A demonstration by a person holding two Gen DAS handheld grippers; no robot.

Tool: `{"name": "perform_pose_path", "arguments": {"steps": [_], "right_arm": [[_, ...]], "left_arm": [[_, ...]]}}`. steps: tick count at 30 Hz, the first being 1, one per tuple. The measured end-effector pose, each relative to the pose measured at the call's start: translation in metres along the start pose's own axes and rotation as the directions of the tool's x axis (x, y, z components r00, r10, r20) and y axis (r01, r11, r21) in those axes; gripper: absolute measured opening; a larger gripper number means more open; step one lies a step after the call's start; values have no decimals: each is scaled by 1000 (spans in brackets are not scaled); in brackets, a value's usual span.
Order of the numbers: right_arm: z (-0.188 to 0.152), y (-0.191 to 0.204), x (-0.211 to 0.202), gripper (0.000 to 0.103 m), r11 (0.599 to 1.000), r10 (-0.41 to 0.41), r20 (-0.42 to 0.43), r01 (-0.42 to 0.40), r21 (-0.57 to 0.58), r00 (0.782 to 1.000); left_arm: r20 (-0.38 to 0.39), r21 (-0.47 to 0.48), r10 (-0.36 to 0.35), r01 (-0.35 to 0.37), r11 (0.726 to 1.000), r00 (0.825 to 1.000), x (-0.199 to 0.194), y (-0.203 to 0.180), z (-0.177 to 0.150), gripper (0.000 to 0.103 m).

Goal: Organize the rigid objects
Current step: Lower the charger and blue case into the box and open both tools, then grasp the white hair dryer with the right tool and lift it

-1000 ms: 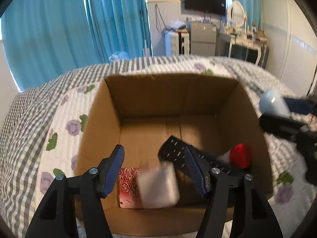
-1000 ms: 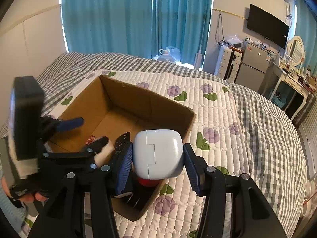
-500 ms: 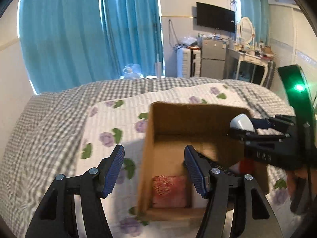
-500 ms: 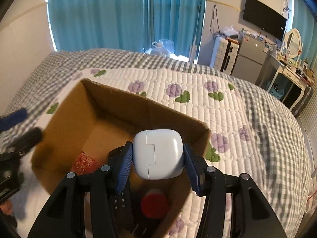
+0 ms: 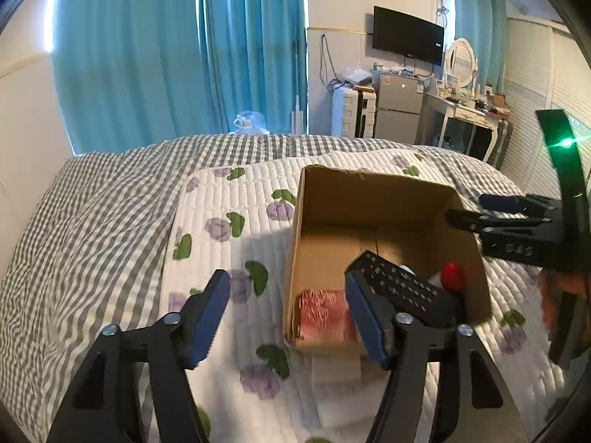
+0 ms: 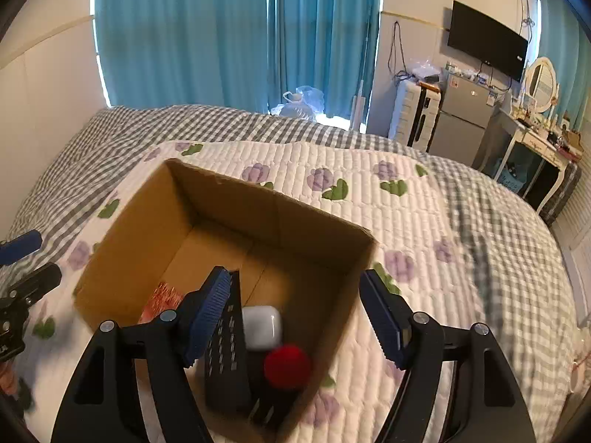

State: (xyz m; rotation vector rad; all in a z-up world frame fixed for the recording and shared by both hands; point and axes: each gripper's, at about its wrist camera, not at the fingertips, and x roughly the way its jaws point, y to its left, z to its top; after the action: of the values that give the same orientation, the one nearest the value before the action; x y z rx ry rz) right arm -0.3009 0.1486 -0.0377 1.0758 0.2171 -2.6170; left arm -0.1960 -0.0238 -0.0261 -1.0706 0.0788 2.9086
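The right gripper [image 6: 291,308] is held above the near right part of the cardboard box [image 6: 280,199], its fingers spread wide with nothing between them. The white earbud case [image 6: 260,326] is seen lying on the box floor directly below and just ahead of that gripper, touching the black remote control [image 6: 225,350] on its left and just beyond the red-capped object [image 6: 287,365]. The remote's long axis is oriented near-to-far, one end propped up. A pink patterned item [image 6: 162,301] is noted at the near left of the floor. The left gripper [image 5: 288,308] is likewise spread and empty, offset over the quilt [image 5: 207,221] left of the box. The right gripper is judged nearer to the contents; no loose object outside the box is visible for the next pick.
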Motion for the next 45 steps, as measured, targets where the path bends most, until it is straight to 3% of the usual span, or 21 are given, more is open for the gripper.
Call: {"name": "perform_pose_path", "arguments": {"steps": [4, 9, 15, 19, 24, 30, 35, 39, 45], "right_arm": [[-14, 8, -40, 73, 1000, 5, 9, -5, -26, 1000], [-47, 23, -90, 78, 998, 4, 69, 0, -56, 998], [-82, 43, -105, 90, 996, 63, 76, -58, -63, 995], [-110, 67, -94, 91, 987, 85, 49, -77, -142, 995], [-137, 94, -61, 91, 963, 167, -63, -177, -202, 984], [-145, 124, -21, 91, 927, 166, -137, -202, -317, 977], [-146, 142, 7, 91, 890, 147, -151, -198, -412, 977], [-146, 148, 28, 91, 879, 141, -175, -204, -432, 975], [-146, 154, 46, 78, 879, 101, -175, -170, -445, 979]], "left_arm": [[8, 8, 12, -12, 1000, 1000, -26, -2, -15, 77], [17, 29, 12, -13, 999, 1000, -51, -8, -36, 91], [-14, -28, 7, -7, 1000, 1000, -53, -6, -63, 97], [-34, -50, 20, -22, 999, 999, -40, -3, -85, 98], [-66, -7, 90, -91, 996, 994, -26, -3, -102, 99], [-78, -28, 98, -100, 995, 992, -23, 8, -112, 99], [-92, -68, 94, -101, 993, 991, -20, 18, -113, 99], [-105, -93, 86, -96, 991, 991, -18, 24, -114, 99], [-110, -94, 86, -97, 991, 990, -17, 25, -114, 99]]}}
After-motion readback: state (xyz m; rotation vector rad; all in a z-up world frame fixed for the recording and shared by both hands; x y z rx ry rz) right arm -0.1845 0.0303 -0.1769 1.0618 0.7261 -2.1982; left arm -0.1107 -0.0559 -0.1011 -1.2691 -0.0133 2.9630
